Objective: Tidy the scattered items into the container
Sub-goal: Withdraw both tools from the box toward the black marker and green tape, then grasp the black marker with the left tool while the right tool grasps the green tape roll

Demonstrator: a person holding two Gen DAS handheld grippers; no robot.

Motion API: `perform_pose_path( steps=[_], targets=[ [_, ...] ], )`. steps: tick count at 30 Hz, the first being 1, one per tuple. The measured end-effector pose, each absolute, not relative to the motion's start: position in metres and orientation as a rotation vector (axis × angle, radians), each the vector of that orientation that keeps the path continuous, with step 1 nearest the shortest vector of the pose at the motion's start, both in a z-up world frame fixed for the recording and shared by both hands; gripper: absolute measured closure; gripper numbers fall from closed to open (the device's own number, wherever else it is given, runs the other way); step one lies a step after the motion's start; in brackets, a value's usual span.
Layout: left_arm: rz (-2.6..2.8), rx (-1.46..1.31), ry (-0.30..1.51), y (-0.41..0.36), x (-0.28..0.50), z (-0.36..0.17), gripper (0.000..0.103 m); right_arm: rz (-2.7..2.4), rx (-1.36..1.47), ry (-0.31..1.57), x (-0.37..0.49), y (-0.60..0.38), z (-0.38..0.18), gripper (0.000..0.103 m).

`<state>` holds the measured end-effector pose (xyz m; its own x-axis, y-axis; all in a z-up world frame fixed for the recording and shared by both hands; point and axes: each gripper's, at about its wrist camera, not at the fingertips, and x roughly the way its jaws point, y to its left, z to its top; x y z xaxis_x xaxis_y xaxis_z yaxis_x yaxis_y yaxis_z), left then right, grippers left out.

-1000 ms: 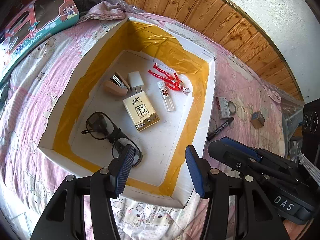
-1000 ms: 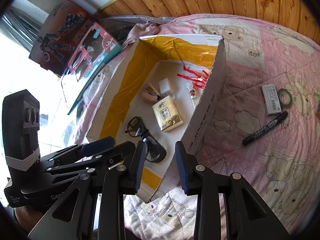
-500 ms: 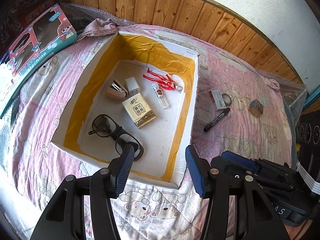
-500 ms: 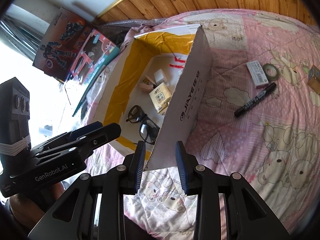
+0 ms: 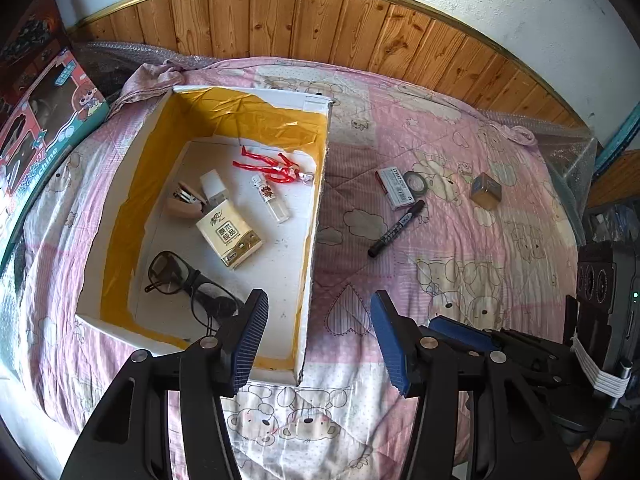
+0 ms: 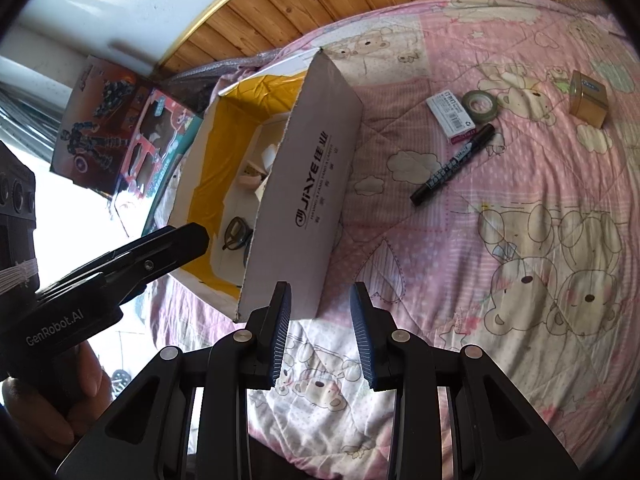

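A white cardboard box (image 5: 120, 184) (image 6: 320, 184) lined with yellow tape lies on the pink bed. Inside it are dark glasses (image 5: 188, 288), a tissue pack (image 5: 229, 237), a stapler (image 5: 184, 202), a small clear bottle (image 5: 272, 198) and a red figure (image 5: 272, 166). On the quilt to its right lie a black marker (image 5: 396, 228) (image 6: 454, 164), a small white staple box (image 5: 396, 188) (image 6: 450, 118), a tape roll (image 5: 416, 182) (image 6: 480, 105) and a gold cube box (image 5: 486, 191) (image 6: 588, 98). My left gripper (image 5: 318, 336) is open above the box's near right corner. My right gripper (image 6: 320, 336) is open and empty near that corner's outer wall.
Toy boxes (image 5: 36, 132) (image 6: 132, 132) lean at the bed's left edge. A wooden headboard panel (image 5: 320, 24) runs along the back under a white wall. Bubble wrap (image 5: 568, 140) lies at the bed's right side. A hand (image 6: 48, 404) holds the left gripper's handle.
Both grippers have pulled back and to the right from over the box. The left view now takes in the marker, staple box, tape and cube. Both jaws remain apart and empty.
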<state>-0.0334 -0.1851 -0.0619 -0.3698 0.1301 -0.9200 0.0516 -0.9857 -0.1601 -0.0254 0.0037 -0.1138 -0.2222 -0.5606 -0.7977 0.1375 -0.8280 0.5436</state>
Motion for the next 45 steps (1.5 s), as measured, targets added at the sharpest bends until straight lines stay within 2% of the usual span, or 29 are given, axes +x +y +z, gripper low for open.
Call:
perform_pose_path(
  steps=[14, 22, 34, 45],
  targets=[
    [2.426, -1.730, -0.182, -0.134, -0.091, -0.075, 0.048, -2.166, 1.674, -0.686, -0.058, 0.062, -0.143, 0.069],
    [2.336, -1.773, -0.194, -0.107, -0.138, -0.104, 0.048, -2.216, 1.705, -0.724, -0.101, 0.087, -0.154, 0.069],
    [2.199, -1.906, -0.187, -0.077, -0.181, -0.181, 0.048, -2.285, 1.761, -0.624, -0.182, 0.113, -0.179, 0.072],
    [2.143, -1.977, -0.152, -0.069, -0.184, -0.248, 0.048, -2.271, 1.822, -0.333, -0.239, 0.092, -0.222, 0.077]
  ],
)
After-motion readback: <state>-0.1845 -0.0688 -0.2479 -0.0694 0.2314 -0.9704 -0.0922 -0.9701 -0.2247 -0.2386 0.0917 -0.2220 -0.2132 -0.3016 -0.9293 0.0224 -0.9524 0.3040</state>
